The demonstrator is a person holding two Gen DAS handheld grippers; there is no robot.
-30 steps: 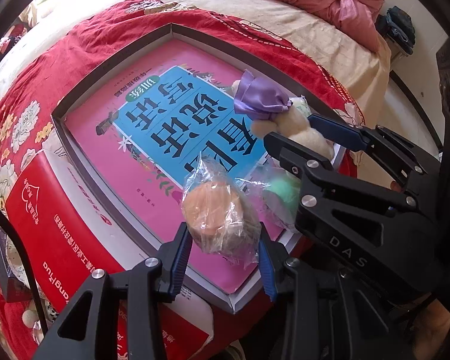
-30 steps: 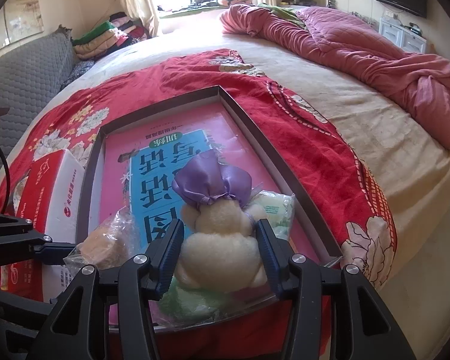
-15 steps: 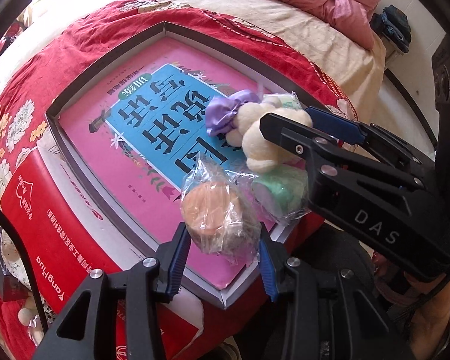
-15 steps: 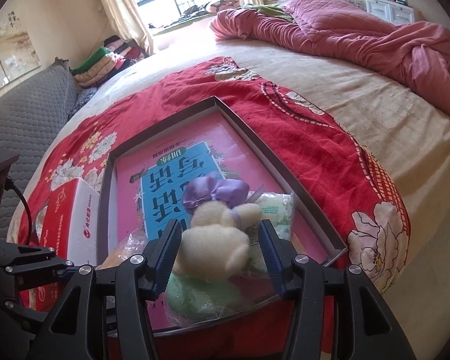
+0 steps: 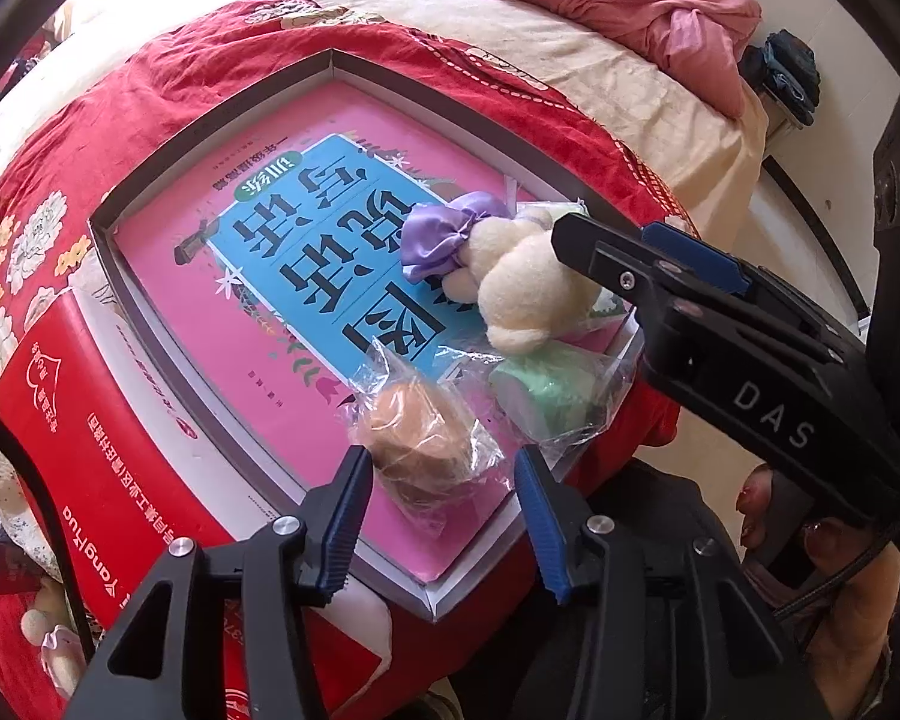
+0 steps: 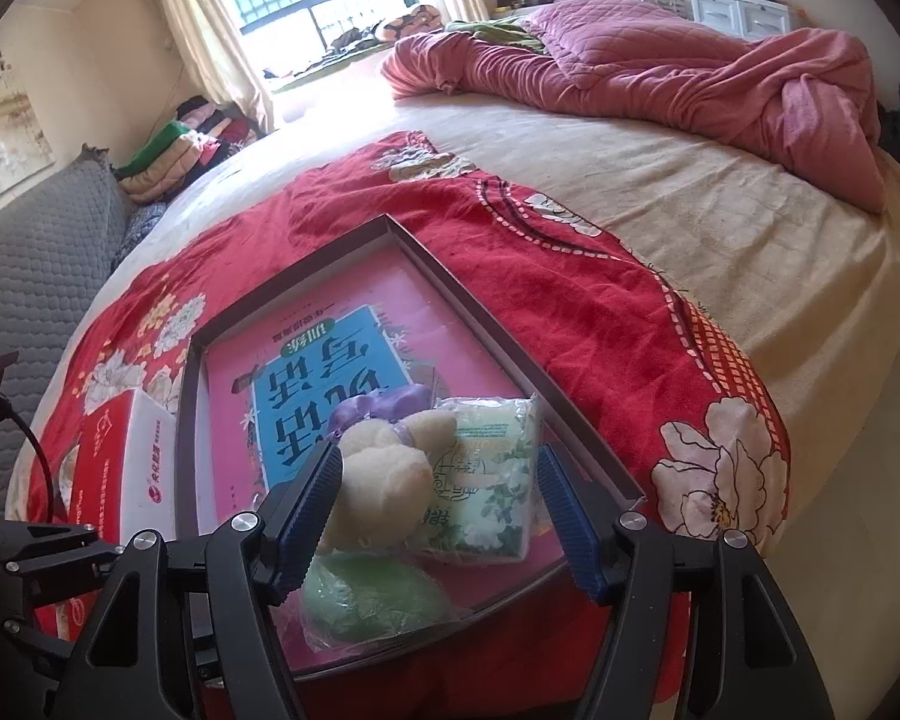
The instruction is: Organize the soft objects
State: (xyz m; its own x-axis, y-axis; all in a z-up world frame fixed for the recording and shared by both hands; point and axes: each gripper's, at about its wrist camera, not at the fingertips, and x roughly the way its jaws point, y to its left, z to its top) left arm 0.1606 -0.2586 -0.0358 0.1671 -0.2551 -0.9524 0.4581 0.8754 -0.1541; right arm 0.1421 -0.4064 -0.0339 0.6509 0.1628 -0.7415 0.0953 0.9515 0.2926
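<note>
Both grippers spread over toys at the tray's near corner.
Right gripper (image 6: pixel 438 516) has just been opening, plush toy (image 6: pixel 384 480) loose between its pads; left gripper (image 5: pixel 441 516) likewise opening, straddling the bagged bun (image 5: pixel 420 438) in the tray (image 5: pixel 210 138).

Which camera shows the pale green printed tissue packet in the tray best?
The right wrist view: the pale green printed tissue packet lies face up there, its leaf print and wrapper plainly visible beside the cream plush toy. In the left wrist view only a sliver shows, hidden behind the toy and the right gripper.
</note>
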